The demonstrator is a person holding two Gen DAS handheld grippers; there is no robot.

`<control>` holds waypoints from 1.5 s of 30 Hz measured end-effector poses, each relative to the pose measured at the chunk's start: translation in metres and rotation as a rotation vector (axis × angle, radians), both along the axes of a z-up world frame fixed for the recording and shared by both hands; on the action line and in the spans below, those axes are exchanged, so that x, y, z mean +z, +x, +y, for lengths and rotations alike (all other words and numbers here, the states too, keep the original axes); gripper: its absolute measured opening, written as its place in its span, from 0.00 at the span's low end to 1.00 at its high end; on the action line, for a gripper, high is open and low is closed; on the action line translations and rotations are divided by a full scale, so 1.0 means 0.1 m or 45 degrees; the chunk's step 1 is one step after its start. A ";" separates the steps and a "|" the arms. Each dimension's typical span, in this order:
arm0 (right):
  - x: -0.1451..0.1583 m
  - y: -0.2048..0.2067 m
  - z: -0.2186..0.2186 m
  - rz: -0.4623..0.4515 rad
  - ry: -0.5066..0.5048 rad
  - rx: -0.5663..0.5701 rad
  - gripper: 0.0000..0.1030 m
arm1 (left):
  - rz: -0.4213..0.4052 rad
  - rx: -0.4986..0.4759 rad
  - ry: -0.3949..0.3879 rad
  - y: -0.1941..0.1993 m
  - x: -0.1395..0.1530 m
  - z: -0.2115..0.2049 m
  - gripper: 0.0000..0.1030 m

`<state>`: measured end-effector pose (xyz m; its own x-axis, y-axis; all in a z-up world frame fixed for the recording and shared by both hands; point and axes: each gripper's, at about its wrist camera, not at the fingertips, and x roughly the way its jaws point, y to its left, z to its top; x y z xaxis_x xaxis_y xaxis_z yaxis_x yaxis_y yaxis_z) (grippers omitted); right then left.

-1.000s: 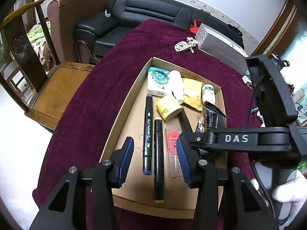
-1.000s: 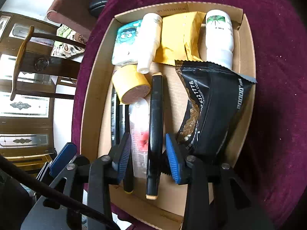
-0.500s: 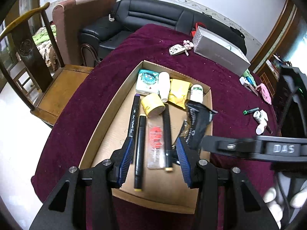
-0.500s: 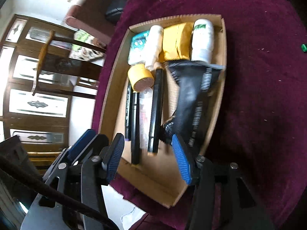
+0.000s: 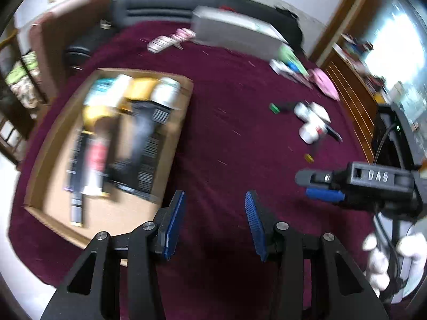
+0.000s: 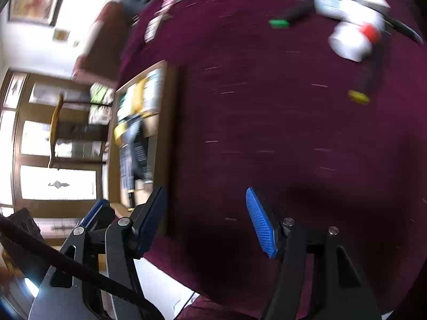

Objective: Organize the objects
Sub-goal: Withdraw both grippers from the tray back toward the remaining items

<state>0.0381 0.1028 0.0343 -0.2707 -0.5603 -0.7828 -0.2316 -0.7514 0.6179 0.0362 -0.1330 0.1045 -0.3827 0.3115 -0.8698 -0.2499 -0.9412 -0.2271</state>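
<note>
Maroon tablecloth fills both views, blurred. Cardboard tray at left, packed with markers, black pouch, bottles, yellow items. Left gripper parted, empty, over bare cloth just right of tray. Right gripper jaws just been opening, nothing between. White bottle, green cap, yellow cap loose on cloth, well apart from tray.

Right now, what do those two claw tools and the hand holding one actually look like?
Each is black plastic. The left gripper and right gripper end in two angular fingers faced with ribbed blue pads, joined by silver pivot bolts. The right one's body bears raised "DAS" lettering, with thin black cables running from it. A white knitted glove covers the hand holding it.
</note>
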 end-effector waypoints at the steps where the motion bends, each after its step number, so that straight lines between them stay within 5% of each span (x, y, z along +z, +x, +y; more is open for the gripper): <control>1: -0.02 0.05 0.17 -0.007 0.004 -0.033 0.60 | -0.019 -0.021 -0.003 0.02 -0.05 0.13 0.39; 10: -0.15 0.46 1.30 -0.049 0.117 -0.221 0.60 | -0.119 -0.174 -0.122 0.13 -0.58 1.01 0.39; 17: -0.31 0.54 1.58 -0.081 0.349 -0.179 0.60 | -0.114 -0.197 -0.213 0.17 -0.78 1.26 0.43; 23: -0.39 0.49 1.62 -0.083 0.282 -0.167 0.68 | -0.093 -0.200 -0.241 0.24 -0.84 1.35 0.62; 28: -0.41 0.49 1.60 -0.065 0.224 -0.142 0.86 | -0.100 -0.274 -0.338 0.31 -0.95 1.56 0.97; 31: -0.43 0.45 1.54 -0.052 0.177 -0.089 1.00 | -0.108 -0.262 -0.345 0.31 -0.97 1.59 0.98; 36: -0.46 0.46 1.63 -0.079 0.120 -0.149 1.00 | -0.116 -0.275 -0.364 0.32 -0.99 1.61 0.98; 45: -0.55 0.62 1.94 -0.120 -0.153 -0.559 1.00 | -0.127 -0.295 -0.372 0.35 -1.02 1.62 0.99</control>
<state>0.1001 0.2968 -0.0209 -0.4336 -0.4968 -0.7518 -0.5713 -0.4937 0.6557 0.0716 0.0288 0.0028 -0.2404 0.1132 -0.9640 -0.4536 -0.8912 0.0085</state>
